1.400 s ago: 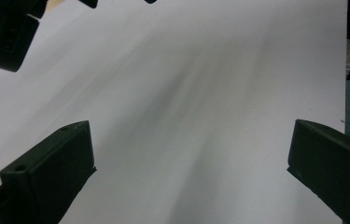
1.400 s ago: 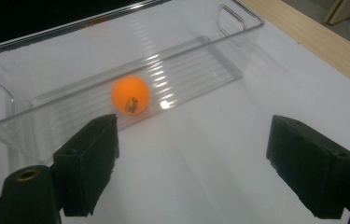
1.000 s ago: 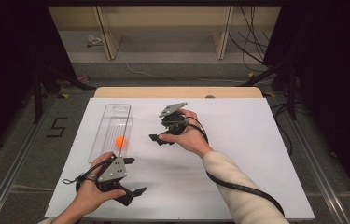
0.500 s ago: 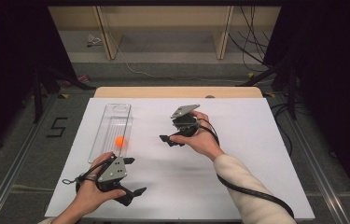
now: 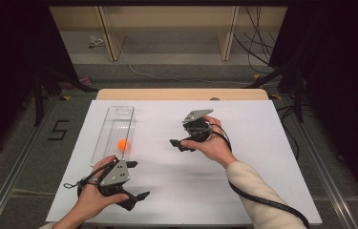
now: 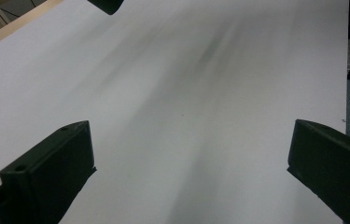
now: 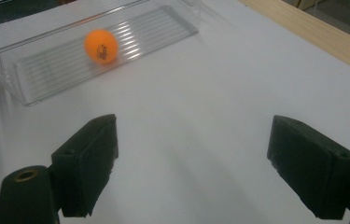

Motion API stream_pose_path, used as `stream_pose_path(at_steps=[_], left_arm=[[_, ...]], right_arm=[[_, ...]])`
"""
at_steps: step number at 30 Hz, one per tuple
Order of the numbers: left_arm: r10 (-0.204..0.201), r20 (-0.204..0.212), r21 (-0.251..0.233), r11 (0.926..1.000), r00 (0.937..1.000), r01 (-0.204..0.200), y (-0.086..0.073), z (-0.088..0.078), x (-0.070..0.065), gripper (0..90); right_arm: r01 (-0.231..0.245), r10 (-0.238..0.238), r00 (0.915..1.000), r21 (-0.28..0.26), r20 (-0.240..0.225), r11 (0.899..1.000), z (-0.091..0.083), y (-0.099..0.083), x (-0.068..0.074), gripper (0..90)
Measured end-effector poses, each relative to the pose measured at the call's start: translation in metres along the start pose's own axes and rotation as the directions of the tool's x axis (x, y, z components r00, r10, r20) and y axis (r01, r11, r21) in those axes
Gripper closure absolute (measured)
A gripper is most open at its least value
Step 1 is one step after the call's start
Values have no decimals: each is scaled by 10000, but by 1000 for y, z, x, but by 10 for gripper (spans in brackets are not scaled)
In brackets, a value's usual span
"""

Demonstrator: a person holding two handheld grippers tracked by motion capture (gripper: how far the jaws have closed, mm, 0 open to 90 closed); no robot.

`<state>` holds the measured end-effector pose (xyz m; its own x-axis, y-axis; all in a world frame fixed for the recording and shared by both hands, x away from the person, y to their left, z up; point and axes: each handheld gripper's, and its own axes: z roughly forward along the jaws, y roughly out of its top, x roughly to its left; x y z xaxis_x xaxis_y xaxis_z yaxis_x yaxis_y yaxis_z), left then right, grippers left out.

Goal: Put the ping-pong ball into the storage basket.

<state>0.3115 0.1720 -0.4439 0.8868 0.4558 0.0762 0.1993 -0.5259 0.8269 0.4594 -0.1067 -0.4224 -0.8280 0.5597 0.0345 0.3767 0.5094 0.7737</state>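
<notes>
Table [image 5: 262,191]: white surface, bare between the two grippers.
Tray [image 5: 114,128]: clear, ribbed, long and narrow, lying flat at the left of the table; in the right gripper view its open side faces the jaws [image 7: 46,88].
Right gripper [image 5: 182,143]: held above the table centre, well apart from the tray, jaws spread wide with nothing between them [image 7: 191,163].
Left gripper [image 5: 136,179]: near the front edge, just beside the tray's near end, jaws likewise wide apart and empty [image 6: 191,177].
Ball [image 5: 123,144]: orange, resting inside the tray toward its near end (loose, not wedged) [image 7: 101,46].
Risk, ball: likely to roll along the ribs if a jaw strikes the tray wall.
Risk, grasp: smooth round surface; an off-centre pinch could squirt it out.
Risk, tray: light plastic may slide or tip under a sideways push.
</notes>
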Motion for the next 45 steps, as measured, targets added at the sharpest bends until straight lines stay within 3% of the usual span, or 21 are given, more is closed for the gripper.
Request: stream_pose_path(at_steps=[16,45], left_arm=[[3,-5,3,10000,10000,-3,0,0,0,0],[-35,-51,12,10000,10000,35,0,0,0,0]], right_arm=[[-525,531,9981,-175,327,9985,-27,-24,-15,174],[-886,917,9934,-472,691,9949,-61,-57,-20,175]])
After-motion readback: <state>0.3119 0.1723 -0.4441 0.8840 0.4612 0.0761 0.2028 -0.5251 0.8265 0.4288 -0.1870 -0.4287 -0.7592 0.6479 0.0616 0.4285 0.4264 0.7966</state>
